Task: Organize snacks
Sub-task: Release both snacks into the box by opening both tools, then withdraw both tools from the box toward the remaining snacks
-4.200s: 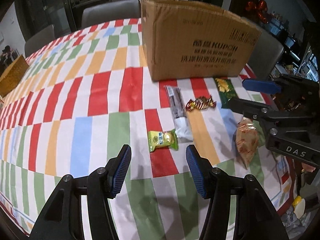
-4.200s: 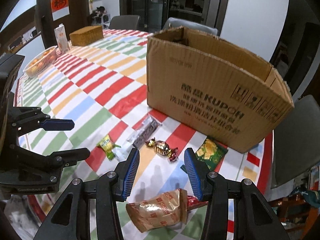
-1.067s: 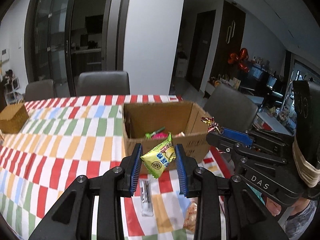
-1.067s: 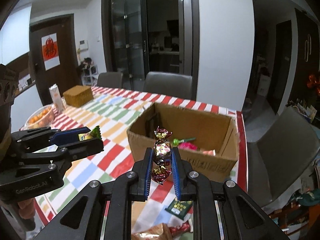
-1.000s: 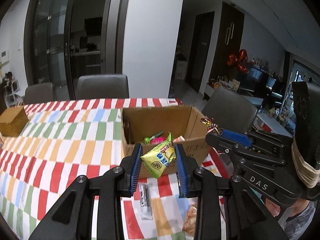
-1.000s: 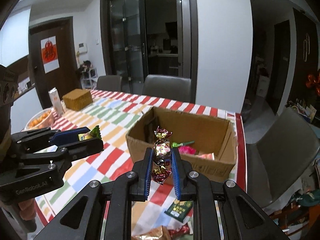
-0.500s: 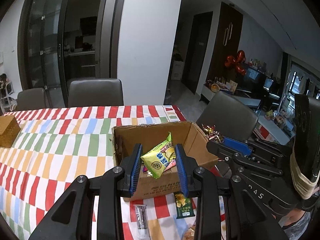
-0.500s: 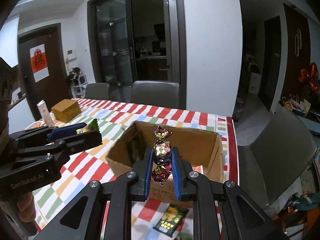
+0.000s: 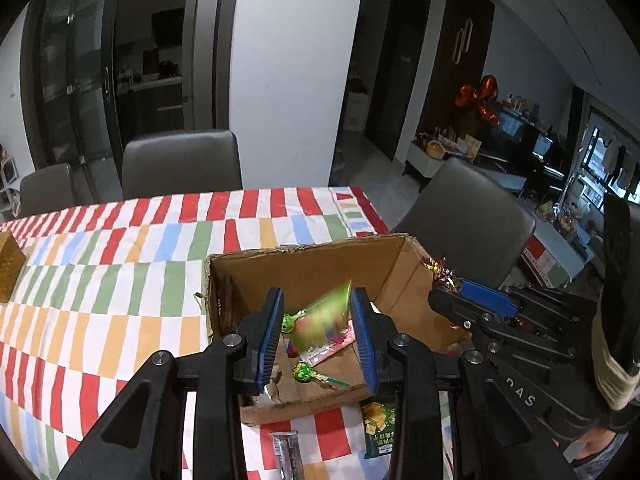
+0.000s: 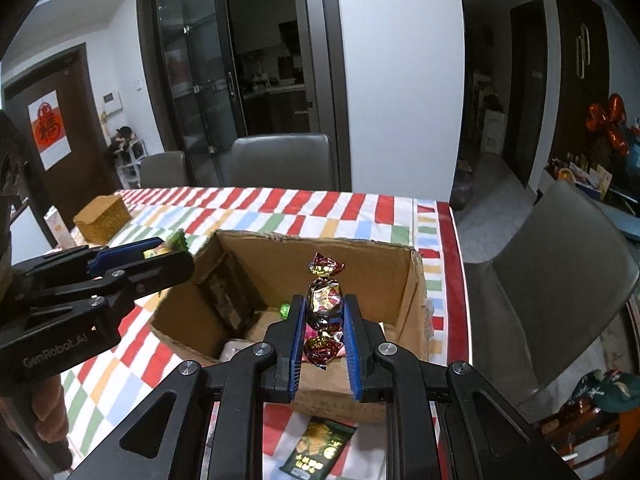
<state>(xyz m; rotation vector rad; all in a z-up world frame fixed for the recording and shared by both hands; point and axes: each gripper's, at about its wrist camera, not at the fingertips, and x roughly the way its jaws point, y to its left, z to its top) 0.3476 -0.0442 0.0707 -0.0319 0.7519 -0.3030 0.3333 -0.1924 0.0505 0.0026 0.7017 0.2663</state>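
Poised over the open cardboard box (image 10: pixel 384 280) on the table (image 10: pixel 280 204), with the foil candy (image 10: pixel 325 300) pinched upright in the right gripper (image 10: pixel 322 336) jaws and the green packet (image 9: pixel 324 316) blurred between the left gripper (image 9: pixel 316 332) jaws, grip impossible to tell, box floor directly below both.

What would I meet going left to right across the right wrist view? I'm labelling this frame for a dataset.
left gripper → candy pinched in the right gripper → grey chair. The box is left out: it spans behind the first two.
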